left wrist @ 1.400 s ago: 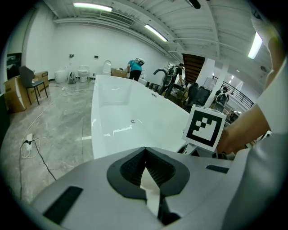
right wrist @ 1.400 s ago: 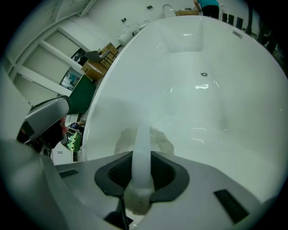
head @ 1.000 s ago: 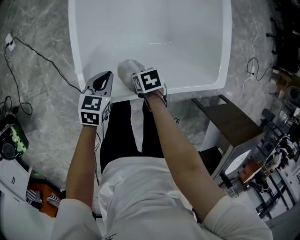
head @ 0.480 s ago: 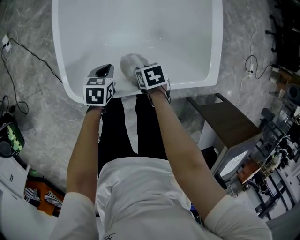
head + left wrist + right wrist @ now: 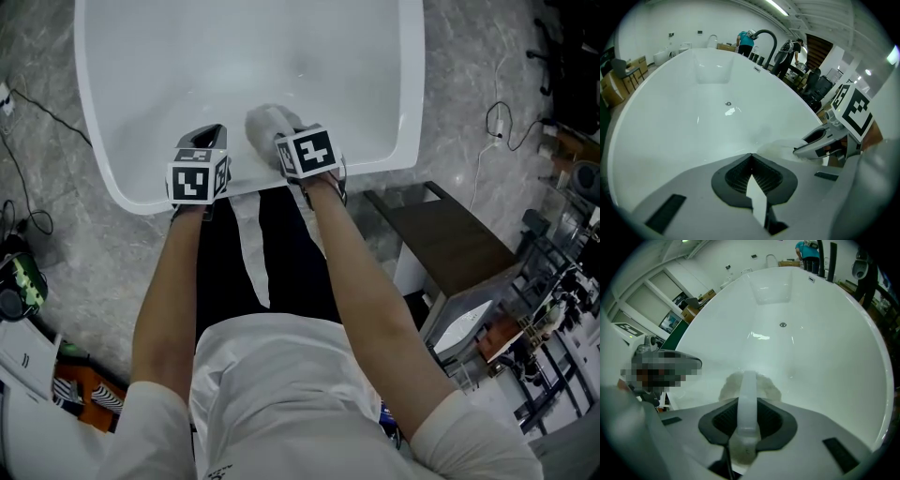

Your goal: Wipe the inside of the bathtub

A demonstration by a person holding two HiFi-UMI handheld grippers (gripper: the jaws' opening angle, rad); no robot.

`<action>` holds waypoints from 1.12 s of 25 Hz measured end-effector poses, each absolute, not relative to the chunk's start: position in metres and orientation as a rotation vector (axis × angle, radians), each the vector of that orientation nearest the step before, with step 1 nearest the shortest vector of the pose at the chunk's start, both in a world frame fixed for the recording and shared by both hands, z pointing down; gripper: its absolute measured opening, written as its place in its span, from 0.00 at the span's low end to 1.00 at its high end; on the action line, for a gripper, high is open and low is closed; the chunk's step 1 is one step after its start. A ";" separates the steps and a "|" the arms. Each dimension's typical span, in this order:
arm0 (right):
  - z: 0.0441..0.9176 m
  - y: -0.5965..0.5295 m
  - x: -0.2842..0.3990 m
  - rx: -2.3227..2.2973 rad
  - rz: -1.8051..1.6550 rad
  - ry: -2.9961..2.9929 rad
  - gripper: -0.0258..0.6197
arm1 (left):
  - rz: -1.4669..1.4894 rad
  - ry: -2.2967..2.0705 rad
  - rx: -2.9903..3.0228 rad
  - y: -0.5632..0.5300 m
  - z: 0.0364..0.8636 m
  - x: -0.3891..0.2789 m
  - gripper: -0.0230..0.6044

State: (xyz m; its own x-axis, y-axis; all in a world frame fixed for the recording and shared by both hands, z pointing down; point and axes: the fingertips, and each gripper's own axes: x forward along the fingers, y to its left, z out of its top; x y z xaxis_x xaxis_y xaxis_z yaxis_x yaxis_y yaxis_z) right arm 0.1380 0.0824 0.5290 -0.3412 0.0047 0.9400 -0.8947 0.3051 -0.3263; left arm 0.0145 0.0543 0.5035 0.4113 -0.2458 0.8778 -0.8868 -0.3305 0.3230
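The white bathtub [image 5: 94, 150] fills the top of the head view, its drain [image 5: 783, 324] far down the basin. My right gripper [image 5: 278, 141] reaches over the near rim, shut on the white handle [image 5: 748, 394] of a pale round sponge [image 5: 266, 125] that rests against the inner wall [image 5: 767, 389]. My left gripper [image 5: 208, 137] is just to its left above the same rim, jaws shut and empty [image 5: 751, 157]. In the left gripper view the right gripper [image 5: 820, 140] and the sponge [image 5: 780, 144] show at the right.
A dark brown side table [image 5: 459, 239] stands right of the tub. Cables [image 5: 33, 112] run over the grey marble floor on both sides. Boxes and gear [image 5: 28, 291] lie at the lower left. A black tap [image 5: 765, 35] rises at the tub's far end, with people behind it.
My left gripper has come up from beside the tub's outer corner to the near rim. The right gripper with the sponge has edged further in. The tub has shifted left in the head view.
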 end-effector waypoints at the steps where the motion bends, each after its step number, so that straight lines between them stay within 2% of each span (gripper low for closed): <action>1: 0.529 0.082 0.145 0.830 1.185 -1.623 0.19 | 0.936 -0.977 1.817 0.053 0.503 0.020 0.05; 17: 0.521 0.072 0.270 0.843 1.115 -1.608 0.19 | 0.872 -0.899 1.977 0.037 0.495 0.135 0.05; 28: 0.528 0.069 0.301 0.778 1.043 -1.547 0.19 | 0.804 -0.920 2.098 0.021 0.484 0.145 0.05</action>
